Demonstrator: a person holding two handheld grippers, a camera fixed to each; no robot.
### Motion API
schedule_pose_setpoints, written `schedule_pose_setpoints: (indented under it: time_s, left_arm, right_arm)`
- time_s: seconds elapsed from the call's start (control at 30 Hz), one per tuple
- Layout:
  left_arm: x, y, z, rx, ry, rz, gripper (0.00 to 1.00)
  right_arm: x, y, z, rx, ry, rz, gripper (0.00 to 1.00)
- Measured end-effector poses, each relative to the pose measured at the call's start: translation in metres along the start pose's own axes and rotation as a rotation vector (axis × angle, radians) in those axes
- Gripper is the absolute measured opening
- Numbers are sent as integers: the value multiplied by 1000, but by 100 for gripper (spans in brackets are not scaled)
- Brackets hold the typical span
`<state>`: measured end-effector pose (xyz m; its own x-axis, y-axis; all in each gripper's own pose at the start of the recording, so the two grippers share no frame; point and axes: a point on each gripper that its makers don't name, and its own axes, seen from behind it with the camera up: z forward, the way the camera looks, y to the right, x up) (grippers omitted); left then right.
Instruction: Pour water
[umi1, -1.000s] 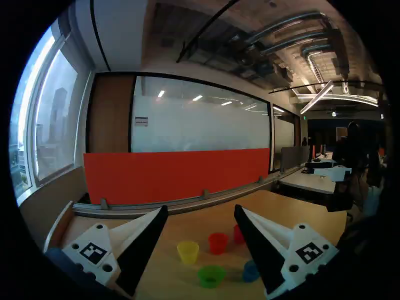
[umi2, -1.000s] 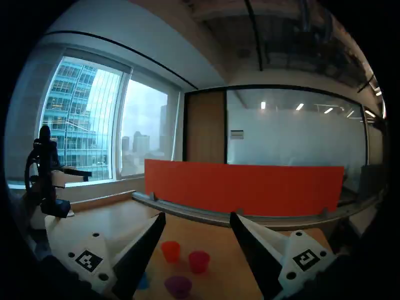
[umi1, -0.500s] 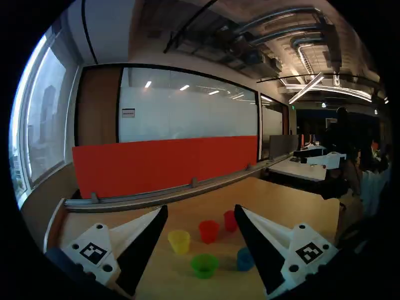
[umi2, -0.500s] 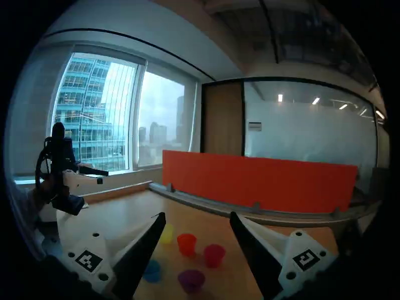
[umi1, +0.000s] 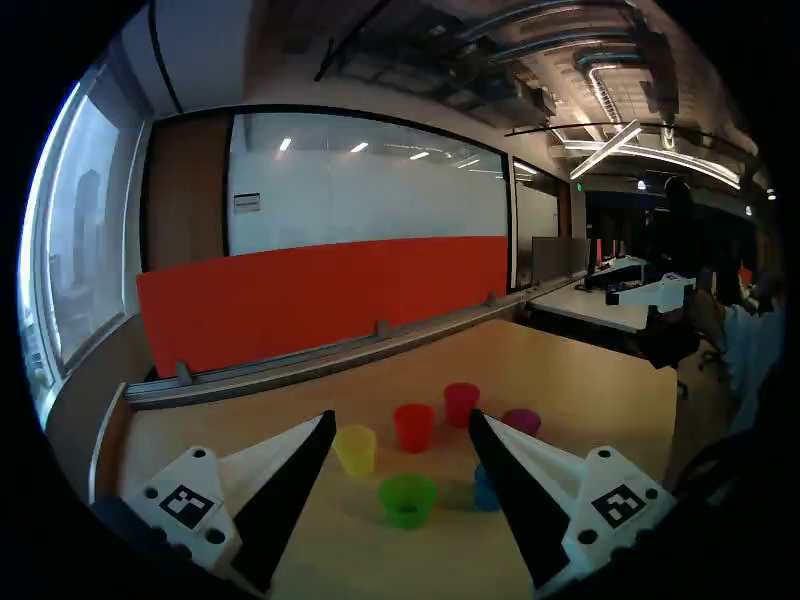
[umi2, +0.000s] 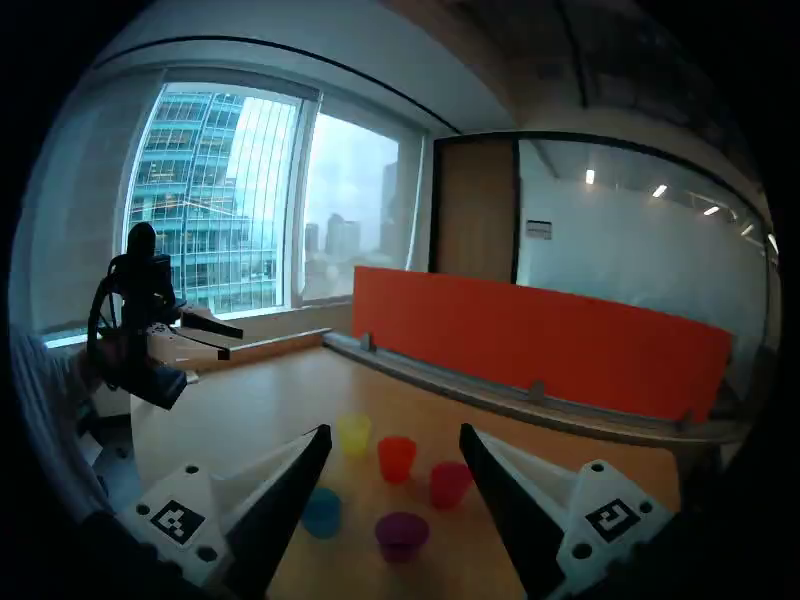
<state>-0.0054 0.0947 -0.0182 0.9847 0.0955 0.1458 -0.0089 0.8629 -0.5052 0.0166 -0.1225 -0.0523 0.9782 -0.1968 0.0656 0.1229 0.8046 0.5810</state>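
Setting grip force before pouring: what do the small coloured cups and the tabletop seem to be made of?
The green cup and yellow cup, like their neighbours, look like thin moulded plastic: flat saturated colour, smooth matte walls, perhaps slightly translucent. The tabletop looks like pale wood-tone laminate, smooth with a soft sheen; real veneer cannot be ruled out.

The blue cup (umi1: 482, 492) sits half hidden behind the left tool's finger (umi1: 510, 480).

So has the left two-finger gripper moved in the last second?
Yes: the left gripper has tipped downward; the orange partition panel now sits higher in its view.
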Motion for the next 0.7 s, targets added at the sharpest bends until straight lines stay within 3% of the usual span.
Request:
schedule_pose_setpoints:
  time_s: [0.7]
  left_arm:
    - [-70, 2, 13, -13, -134, 32, 99]
  right_arm:
    - [-46, -40, 6, 111, -109, -25, 100]
